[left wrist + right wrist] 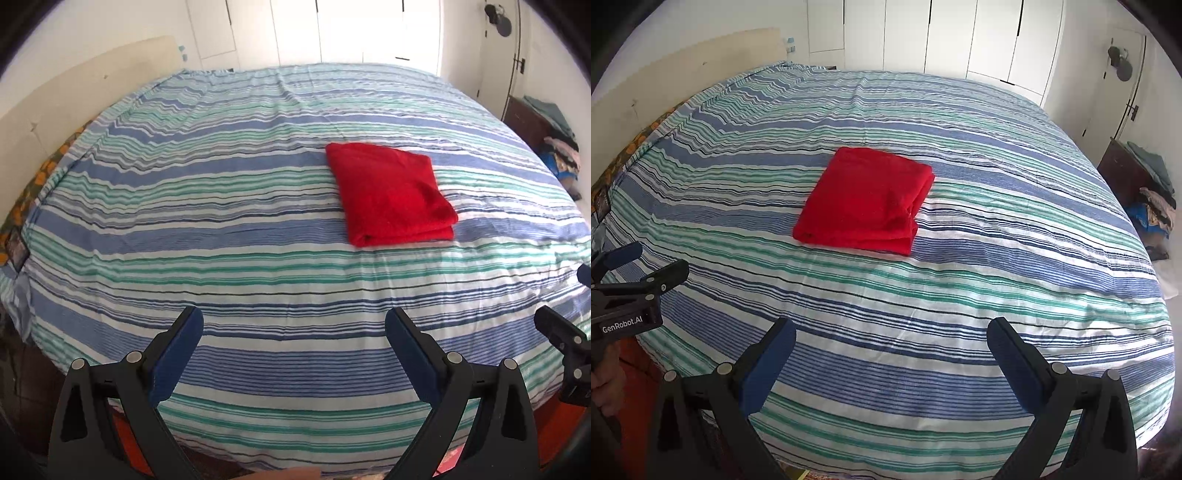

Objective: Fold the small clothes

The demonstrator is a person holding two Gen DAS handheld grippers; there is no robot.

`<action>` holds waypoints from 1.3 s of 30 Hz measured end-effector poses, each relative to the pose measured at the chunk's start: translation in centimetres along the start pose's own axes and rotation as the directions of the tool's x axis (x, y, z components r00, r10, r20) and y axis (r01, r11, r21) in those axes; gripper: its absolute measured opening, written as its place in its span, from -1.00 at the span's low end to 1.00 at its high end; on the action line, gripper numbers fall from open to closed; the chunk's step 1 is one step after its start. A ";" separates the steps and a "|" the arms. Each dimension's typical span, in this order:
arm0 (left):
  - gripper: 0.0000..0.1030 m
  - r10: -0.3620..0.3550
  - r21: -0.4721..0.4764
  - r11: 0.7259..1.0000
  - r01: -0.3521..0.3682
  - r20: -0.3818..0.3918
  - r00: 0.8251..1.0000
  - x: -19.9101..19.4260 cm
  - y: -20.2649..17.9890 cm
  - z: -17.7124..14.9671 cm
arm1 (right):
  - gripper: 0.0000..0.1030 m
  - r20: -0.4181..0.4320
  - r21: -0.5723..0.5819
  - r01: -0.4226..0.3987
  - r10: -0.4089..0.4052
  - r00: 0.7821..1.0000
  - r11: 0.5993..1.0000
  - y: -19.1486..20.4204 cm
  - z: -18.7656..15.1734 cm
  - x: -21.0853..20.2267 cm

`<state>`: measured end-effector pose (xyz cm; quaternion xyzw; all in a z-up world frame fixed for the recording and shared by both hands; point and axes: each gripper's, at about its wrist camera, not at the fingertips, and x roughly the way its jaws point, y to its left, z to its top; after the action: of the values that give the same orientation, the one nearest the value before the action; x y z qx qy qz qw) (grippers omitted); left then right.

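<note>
Both wrist cameras look forward along their spread fingers from the bed's [258, 229] near edge, angled down across it toward the white closet doors [960, 33]. They share the red folded cloth [391, 195], lying ahead-right of the left gripper [293, 325] and ahead-left of the right gripper [892, 336].

A folded garment [389, 195] [864, 201] lay on the bed [258, 280] [997, 258], well ahead of both grippers. The left gripper [293, 328] sat near the bed's front edge, jaws apart, with the right gripper [892, 339] beside it, jaws apart too. A headboard [74, 92] stood left of the bed, a clothes pile [1156, 199] to its right, closet doors [942, 33] behind.
</note>
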<state>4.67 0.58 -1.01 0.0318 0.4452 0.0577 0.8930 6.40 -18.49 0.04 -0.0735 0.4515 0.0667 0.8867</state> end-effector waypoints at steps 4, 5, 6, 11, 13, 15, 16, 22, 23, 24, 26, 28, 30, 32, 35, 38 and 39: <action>0.93 -0.022 0.008 1.000 0.022 -0.022 1.000 -0.9 0.2 -0.7 | 0.98 -0.009 -0.017 -0.001 0.001 1.000 1.000 0.8 -0.7 -1.3; 0.95 -0.027 0.011 1.000 0.027 -0.030 0.999 -1.0 0.2 -0.9 | 0.98 -0.009 -0.019 -0.007 0.007 1.000 1.000 0.9 -1.0 -1.7; 0.96 -0.030 0.017 0.999 0.030 -0.038 0.999 -1.2 0.2 -1.3 | 0.98 -0.009 -0.019 -0.012 0.012 1.000 1.000 1.0 -1.3 -2.1; 0.99 -0.066 0.042 0.997 0.070 -0.095 0.993 -2.0 -0.1 -3.3 | 0.98 -0.024 -0.017 -0.014 0.013 1.000 1.000 0.7 -2.7 -3.7; 0.99 -0.075 0.047 0.996 0.081 -0.122 0.990 -2.1 -0.4 -3.8 | 0.98 -0.033 -0.013 -0.021 0.021 0.999 1.000 0.7 -3.2 -4.2; 0.99 -0.079 0.052 0.995 0.087 -0.144 0.986 -2.2 -0.6 -4.2 | 0.98 -0.040 -0.008 -0.032 0.032 0.999 0.999 0.6 -3.7 -4.4; 0.99 -0.087 0.051 0.994 0.096 -0.153 0.984 -2.2 -0.6 -4.4 | 0.98 -0.043 -0.006 -0.035 0.035 0.998 0.999 0.7 -3.8 -4.6; 0.99 -0.068 0.059 0.995 0.079 -0.168 0.983 -2.7 -0.5 -4.5 | 0.98 -0.071 -0.012 -0.048 0.047 0.996 0.999 1.4 -4.9 -4.5; 0.99 -0.070 0.055 0.995 0.080 -0.171 0.983 -2.8 -0.4 -4.4 | 0.98 -0.073 -0.016 -0.050 0.049 0.996 0.999 1.5 -4.9 -4.6; 0.99 -0.072 0.051 0.995 0.082 -0.174 0.982 -2.9 -0.3 -4.3 | 0.98 -0.075 -0.020 -0.051 0.050 0.996 0.998 1.7 -5.0 -4.7; 0.99 -0.071 0.042 0.996 0.080 -0.181 0.981 -3.1 -0.1 -4.2 | 0.98 -0.075 -0.029 -0.055 0.052 0.996 0.998 2.0 -5.1 -4.9; 0.99 -0.060 0.042 0.997 0.069 -0.191 0.980 -3.3 0.0 -4.1 | 0.98 -0.073 -0.036 -0.058 0.055 0.996 0.998 2.3 -5.1 -5.1; 0.98 -0.054 0.040 0.997 0.063 -0.199 0.978 -3.5 0.1 -4.0 | 0.98 -0.072 -0.037 -0.058 0.055 0.996 0.998 2.4 -5.0 -5.4; 0.97 -0.062 0.029 0.997 0.070 -0.204 0.977 -3.8 0.3 -3.8 | 0.98 -0.070 -0.035 -0.062 0.059 0.996 0.997 2.5 -4.8 -5.6; 0.97 -0.067 0.022 0.997 0.072 -0.182 0.981 -4.9 0.6 -3.5 | 0.98 -0.063 -0.034 -0.064 0.062 0.996 0.997 2.5 -4.4 -6.2; 0.97 -0.066 0.022 0.997 0.070 -0.150 0.986 -5.9 0.6 -3.0 | 0.98 -0.039 -0.042 -0.058 0.056 0.998 0.997 2.7 -3.8 -7.3; 0.97 -0.062 0.025 0.997 0.066 -0.142 0.988 -6.0 0.6 -2.9 | 0.98 -0.031 -0.043 -0.057 0.055 0.998 0.997 2.7 -3.6 -7.6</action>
<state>-1.29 0.38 2.10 0.0267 0.5088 0.0243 0.8601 -1.39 -16.96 3.91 -0.0812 0.4651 0.1002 0.8758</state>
